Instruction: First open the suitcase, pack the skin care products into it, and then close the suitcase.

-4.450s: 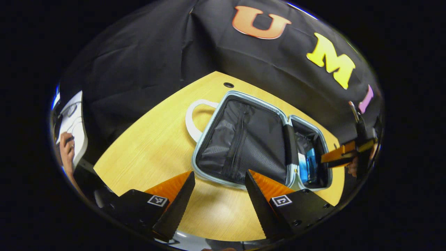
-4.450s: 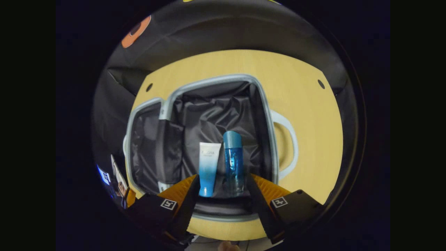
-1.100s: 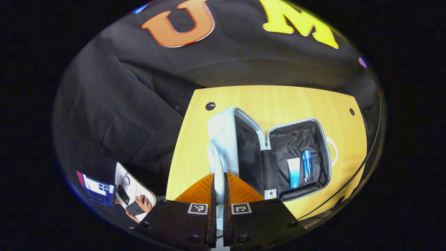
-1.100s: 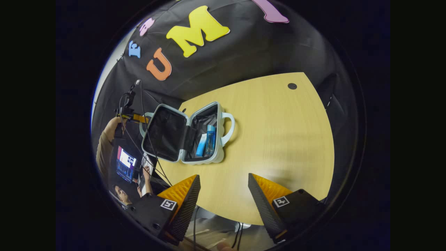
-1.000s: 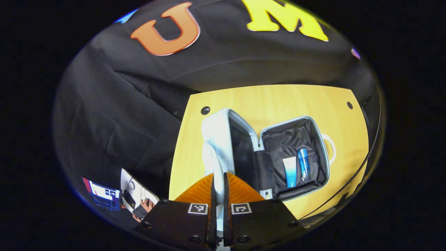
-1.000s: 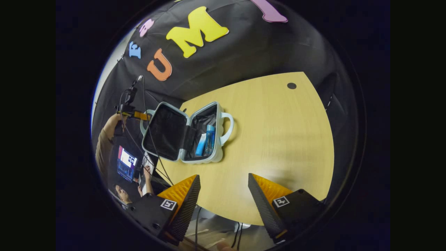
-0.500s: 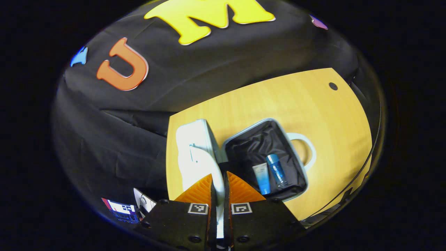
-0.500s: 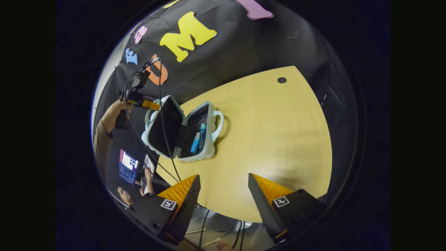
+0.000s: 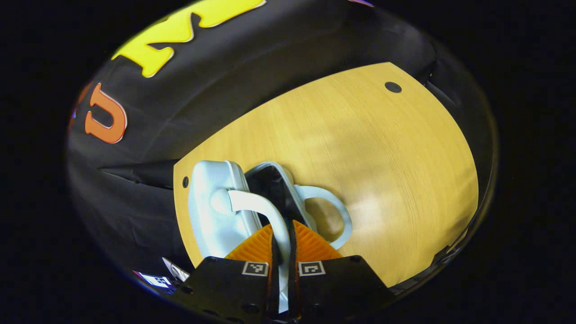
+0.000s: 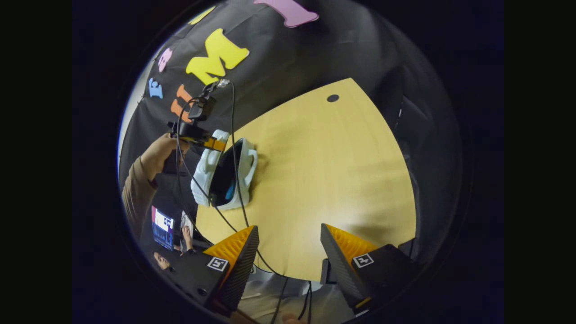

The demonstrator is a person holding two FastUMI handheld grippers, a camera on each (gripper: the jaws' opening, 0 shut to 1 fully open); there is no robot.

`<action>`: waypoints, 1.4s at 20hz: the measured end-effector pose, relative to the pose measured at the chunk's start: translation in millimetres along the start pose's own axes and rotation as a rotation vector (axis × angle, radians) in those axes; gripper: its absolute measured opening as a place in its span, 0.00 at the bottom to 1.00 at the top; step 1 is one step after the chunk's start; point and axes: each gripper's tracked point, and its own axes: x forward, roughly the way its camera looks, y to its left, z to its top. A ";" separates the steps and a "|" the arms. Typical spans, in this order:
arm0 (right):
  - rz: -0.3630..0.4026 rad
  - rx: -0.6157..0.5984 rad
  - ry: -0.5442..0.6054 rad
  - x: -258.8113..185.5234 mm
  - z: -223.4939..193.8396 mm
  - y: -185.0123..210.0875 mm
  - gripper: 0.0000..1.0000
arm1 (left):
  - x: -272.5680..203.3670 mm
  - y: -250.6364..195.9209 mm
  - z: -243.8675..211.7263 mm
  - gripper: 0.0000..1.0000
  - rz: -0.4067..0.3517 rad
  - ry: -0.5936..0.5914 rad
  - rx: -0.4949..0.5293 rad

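Observation:
The pale blue suitcase stands on the wooden table with its lid swung almost over the base, leaving a narrow dark gap. My left gripper is shut on the lid's white handle; the base's handle lies just to the right. In the right gripper view the suitcase sits far left, a hand holding the left gripper on its lid, and a sliver of a blue skin care product shows in the gap. My right gripper hangs open over the table's near edge, holding nothing.
Cables trail from the left gripper across the suitcase and off the table's front. A lit laptop screen and another person's hand sit below the table's left edge. A cable hole marks the far corner.
The left gripper, shut on the lid's handle, has swung the lid from upright down nearly onto the base, hiding the tube and bottle. The right gripper stayed open, back from the suitcase.

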 end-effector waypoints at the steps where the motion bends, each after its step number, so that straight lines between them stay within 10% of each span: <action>1: -0.014 0.021 0.003 1.0 -0.6 -7.0 0.82 | 9.6 -10.4 -3.6 0.11 -0.011 0.014 0.013; 22: -0.080 -0.015 -0.026 4.5 11.1 -2.2 0.82 | 47.2 -41.1 -27.3 0.23 -0.019 0.017 0.011; 24: -0.088 -0.031 -0.051 -1.2 18.0 8.3 0.82 | 42.6 -39.1 -23.0 0.41 -0.026 -0.032 -0.025; 25: -0.102 -0.045 -0.072 -4.9 21.8 12.3 0.77 | 36.7 -41.4 -19.0 0.70 -0.046 -0.071 -0.047; 28: -0.156 -0.105 -0.175 -17.4 39.2 34.9 0.82 | 6.2 -32.7 3.2 0.92 -0.047 -0.243 -0.099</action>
